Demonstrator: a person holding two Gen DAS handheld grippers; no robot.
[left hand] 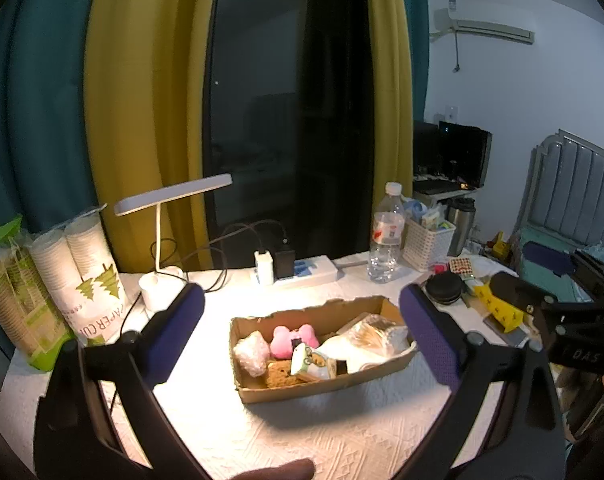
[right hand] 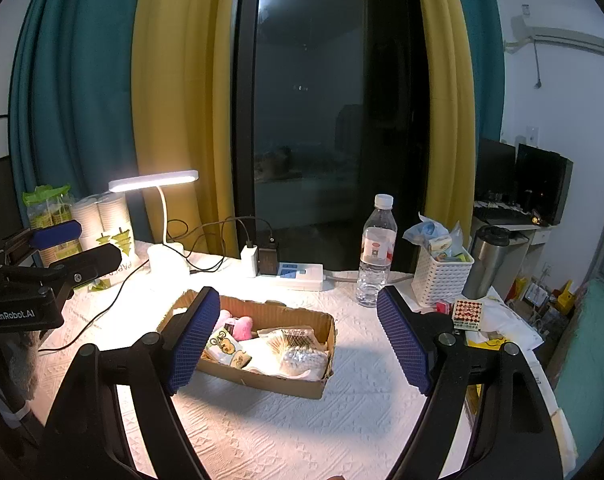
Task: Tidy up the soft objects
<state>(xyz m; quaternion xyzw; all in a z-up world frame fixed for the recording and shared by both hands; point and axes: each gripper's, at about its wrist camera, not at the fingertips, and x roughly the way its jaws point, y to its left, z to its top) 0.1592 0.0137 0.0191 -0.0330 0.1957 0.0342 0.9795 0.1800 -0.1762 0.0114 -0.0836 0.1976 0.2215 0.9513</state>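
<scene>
A shallow cardboard box (left hand: 322, 390) (right hand: 261, 378) sits mid-table on the white cloth. It holds a pink plush (left hand: 291, 340) (right hand: 239, 326), a bubble-wrap wad (left hand: 251, 354), a brown sponge (left hand: 279, 376), a green cartoon pouch (left hand: 308, 362) (right hand: 225, 346) and clear plastic bags (left hand: 376, 334) (right hand: 299, 350). My left gripper (left hand: 302, 336) is open and empty, held above and in front of the box. My right gripper (right hand: 297, 340) is open and empty, over the box's near side. Each gripper shows at the edge of the other's view.
A lit desk lamp (right hand: 161, 220), paper cup sleeves (left hand: 89, 276), a power strip with chargers (right hand: 289, 272), a water bottle (right hand: 376, 252), a white basket (right hand: 442, 276), a steel flask (right hand: 488, 260) and small clutter (left hand: 498, 308) ring the table's back and right.
</scene>
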